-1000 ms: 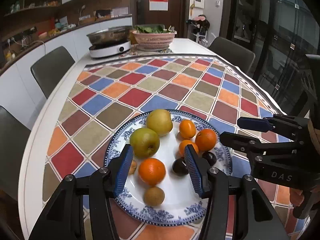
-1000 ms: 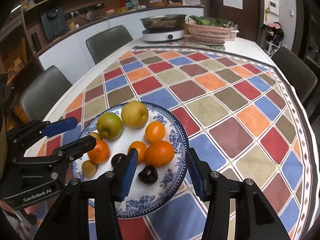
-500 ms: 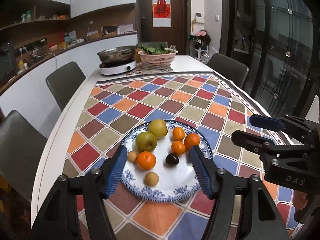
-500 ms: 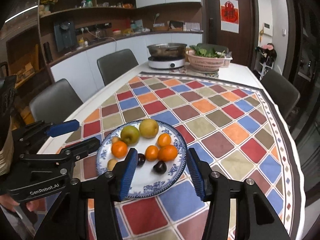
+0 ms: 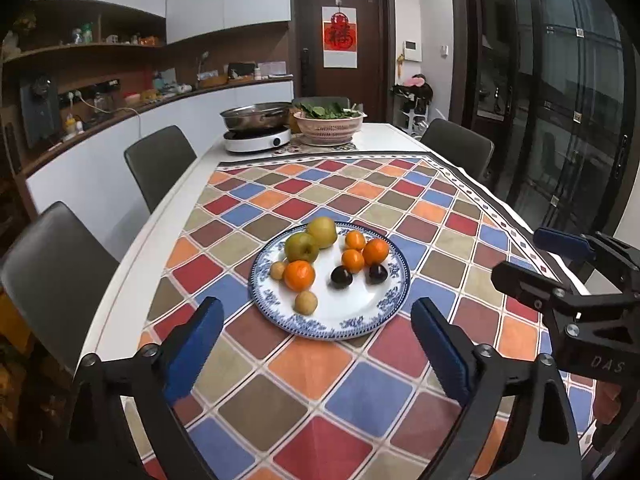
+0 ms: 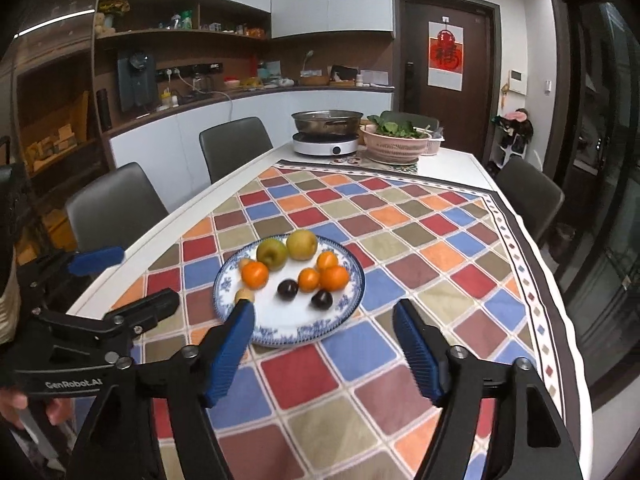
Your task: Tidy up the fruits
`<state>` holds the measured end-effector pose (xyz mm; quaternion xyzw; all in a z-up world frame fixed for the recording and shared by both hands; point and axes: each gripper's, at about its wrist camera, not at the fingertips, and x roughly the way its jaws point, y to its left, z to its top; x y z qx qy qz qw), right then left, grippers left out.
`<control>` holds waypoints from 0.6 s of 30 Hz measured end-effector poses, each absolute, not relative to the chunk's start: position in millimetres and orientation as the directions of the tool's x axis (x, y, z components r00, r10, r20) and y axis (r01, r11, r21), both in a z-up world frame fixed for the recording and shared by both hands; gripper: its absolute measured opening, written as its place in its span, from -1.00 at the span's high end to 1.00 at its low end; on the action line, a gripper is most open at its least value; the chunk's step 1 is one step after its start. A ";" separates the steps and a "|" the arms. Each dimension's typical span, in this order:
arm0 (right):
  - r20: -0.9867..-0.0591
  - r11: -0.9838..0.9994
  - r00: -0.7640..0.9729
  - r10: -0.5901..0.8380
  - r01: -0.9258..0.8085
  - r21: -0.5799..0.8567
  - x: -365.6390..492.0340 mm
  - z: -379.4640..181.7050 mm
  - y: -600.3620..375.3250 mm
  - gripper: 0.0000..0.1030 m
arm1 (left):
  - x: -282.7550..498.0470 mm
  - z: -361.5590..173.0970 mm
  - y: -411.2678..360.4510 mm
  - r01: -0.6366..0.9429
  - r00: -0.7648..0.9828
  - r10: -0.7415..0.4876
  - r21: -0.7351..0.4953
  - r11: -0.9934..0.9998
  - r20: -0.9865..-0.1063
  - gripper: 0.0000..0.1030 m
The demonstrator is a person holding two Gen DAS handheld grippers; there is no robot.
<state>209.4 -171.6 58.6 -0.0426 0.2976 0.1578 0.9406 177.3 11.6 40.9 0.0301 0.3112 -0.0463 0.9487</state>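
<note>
A blue-and-white plate [image 5: 360, 322] sits on the checkered tablecloth and shows in both views [image 6: 280, 332]. It holds a green apple [image 5: 301, 247], a yellow pear [image 5: 321, 232], several oranges [image 5: 299, 275], two dark plums [image 5: 341, 277] and small tan fruits [image 5: 306, 302]. My left gripper [image 5: 316, 322] is open and empty, held back above the table on the near side of the plate. My right gripper [image 6: 323, 322] is open and empty, also on the near side of the plate. Each gripper shows in the other's view, the right [image 5: 538, 254] and the left [image 6: 120, 276].
At the far end of the table stand a pan on an induction cooker [image 5: 258, 126] and a pink basket of greens [image 5: 328, 124]. Grey chairs [image 5: 160, 162] line both sides. The table's left edge [image 5: 120, 276] is close to the plate.
Both grippers have pulled back and up from the plate, so it looks smaller and farther. Their jaws have opened wider. The fruits have not moved.
</note>
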 end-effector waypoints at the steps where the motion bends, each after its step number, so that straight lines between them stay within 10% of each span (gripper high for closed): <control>1: -0.572 0.948 0.775 0.269 -0.319 0.013 205.8 57.9 -172.3 -0.47 | 172.5 41.4 11.6 0.101 0.806 -0.062 0.034 0.994 -0.589 -0.89; 18: -0.562 0.954 0.781 0.273 -0.295 0.054 130.1 52.1 -184.8 -0.47 | 103.8 56.5 5.5 0.076 0.846 -0.023 0.078 0.994 -0.532 -1.00</control>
